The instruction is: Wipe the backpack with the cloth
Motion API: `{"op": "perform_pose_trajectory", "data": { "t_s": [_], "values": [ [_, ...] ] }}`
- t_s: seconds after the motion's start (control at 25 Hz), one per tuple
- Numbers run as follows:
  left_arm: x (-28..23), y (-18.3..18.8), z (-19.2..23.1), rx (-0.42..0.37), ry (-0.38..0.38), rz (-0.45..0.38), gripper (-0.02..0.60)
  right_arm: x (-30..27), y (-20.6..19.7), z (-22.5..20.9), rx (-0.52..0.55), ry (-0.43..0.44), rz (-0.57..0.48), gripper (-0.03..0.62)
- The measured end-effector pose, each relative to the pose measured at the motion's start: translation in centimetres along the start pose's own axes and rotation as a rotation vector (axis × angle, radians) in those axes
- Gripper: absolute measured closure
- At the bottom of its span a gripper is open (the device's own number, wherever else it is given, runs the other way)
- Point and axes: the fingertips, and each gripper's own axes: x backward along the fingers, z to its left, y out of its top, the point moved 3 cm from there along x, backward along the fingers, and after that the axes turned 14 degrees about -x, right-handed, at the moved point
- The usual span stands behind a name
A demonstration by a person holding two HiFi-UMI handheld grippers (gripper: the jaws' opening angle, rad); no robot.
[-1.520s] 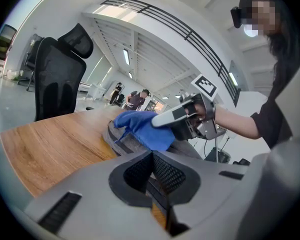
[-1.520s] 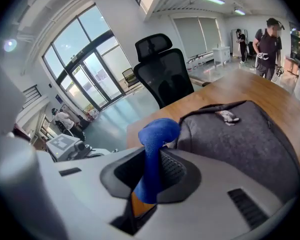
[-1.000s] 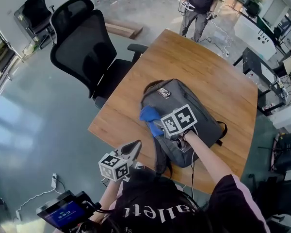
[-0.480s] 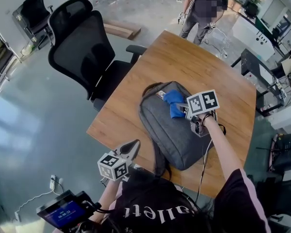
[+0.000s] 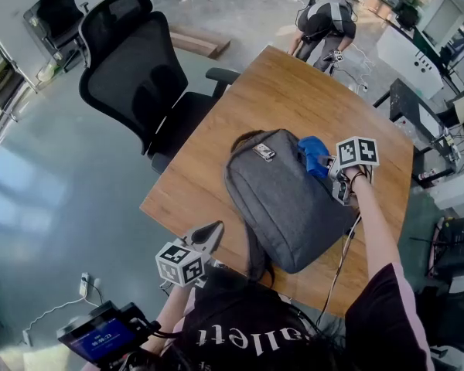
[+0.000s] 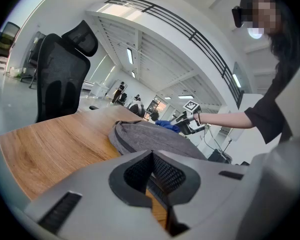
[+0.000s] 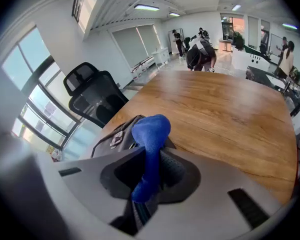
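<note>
A grey backpack (image 5: 282, 199) lies flat on the wooden table (image 5: 294, 91), with a small metal badge near its top. My right gripper (image 5: 330, 163) is shut on a blue cloth (image 5: 315, 154), and the cloth rests at the backpack's upper right edge. In the right gripper view the blue cloth (image 7: 151, 139) bunches out between the jaws above the backpack (image 7: 116, 134). My left gripper (image 5: 209, 236) hovers off the table's near edge, shut and empty; its view shows the backpack (image 6: 150, 139) and the cloth (image 6: 168, 126) beyond.
A black mesh office chair (image 5: 139, 76) stands at the table's left side. A person (image 5: 325, 22) bends over past the table's far end. More desks and equipment (image 5: 417, 107) stand to the right. A handheld screen (image 5: 100, 338) shows at the bottom left.
My right gripper has swept the blue cloth across the backpack from its lower left side up to its upper right edge. The left gripper has stayed put.
</note>
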Motion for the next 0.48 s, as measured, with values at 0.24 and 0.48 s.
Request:
{"op": "perform_pose_trajectory", "data": {
  "t_s": [0.24, 0.48],
  "values": [
    [0.0, -0.1, 0.1, 0.003, 0.008, -0.002, 0.581, 0.5, 0.5, -0.2, -0.011, -0.003, -0.015, 0.525],
    [-0.1, 0.2, 0.1, 0.008, 0.011, -0.001, 0.581, 1.7, 0.4, 8.0, 0.175, 0.119, -0.016, 0.525]
  ]
}}
